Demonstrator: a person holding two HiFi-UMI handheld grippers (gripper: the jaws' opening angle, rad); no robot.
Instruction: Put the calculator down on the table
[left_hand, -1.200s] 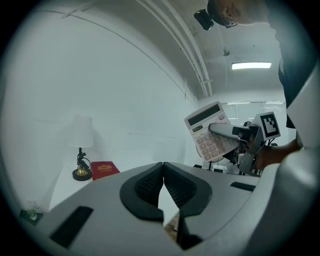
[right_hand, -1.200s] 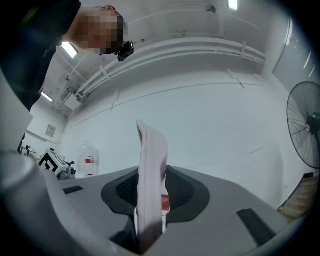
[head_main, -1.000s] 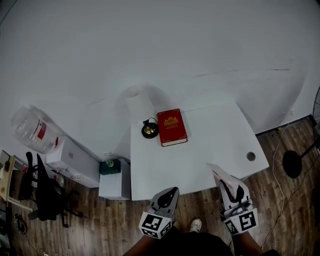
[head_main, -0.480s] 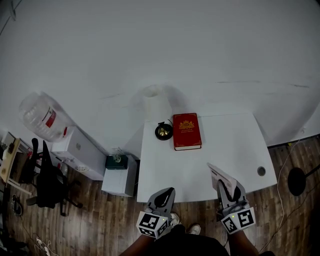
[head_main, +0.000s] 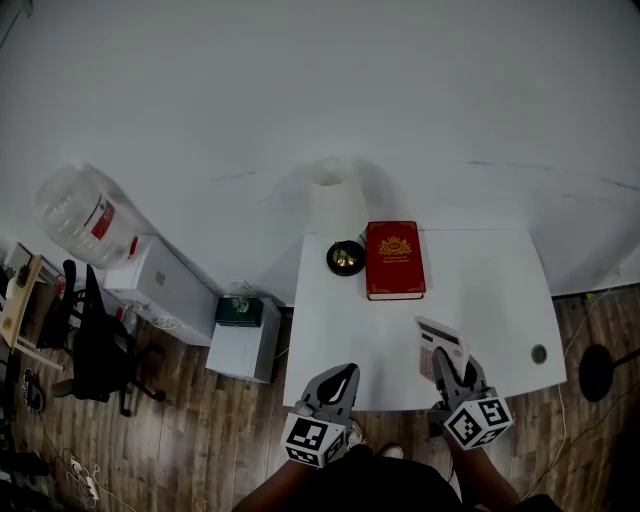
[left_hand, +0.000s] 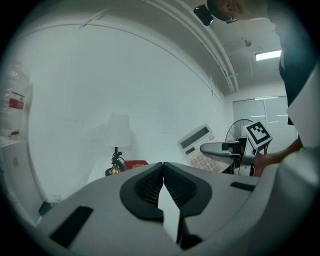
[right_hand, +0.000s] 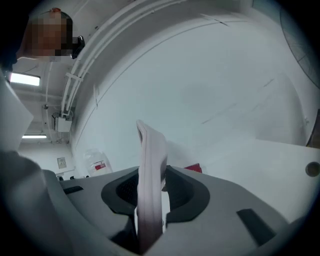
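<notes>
The pale calculator (head_main: 438, 343) is gripped edge-on between the pads of my right gripper (head_main: 450, 368), above the front right part of the white table (head_main: 490, 290). In the right gripper view the calculator (right_hand: 150, 165) stands upright and thin between the jaws of the right gripper (right_hand: 150, 189). From the left gripper view its keys and display (left_hand: 199, 144) face me, tilted. My left gripper (head_main: 342, 380) hovers at the table's front left edge. The left gripper (left_hand: 163, 170) is shut, with nothing between its pads.
A red book (head_main: 394, 259) and a lamp with a dark, brass base (head_main: 346, 257) sit at the table's back. A cable hole (head_main: 540, 353) is near the right front corner. Left of the table stand a low white cabinet (head_main: 245, 350), a water jug (head_main: 85, 222) and a black chair (head_main: 95, 355).
Both grippers have moved forward over the table's front edge. The right one rolled and sank, bringing the calculator lower and nearer the tabletop.
</notes>
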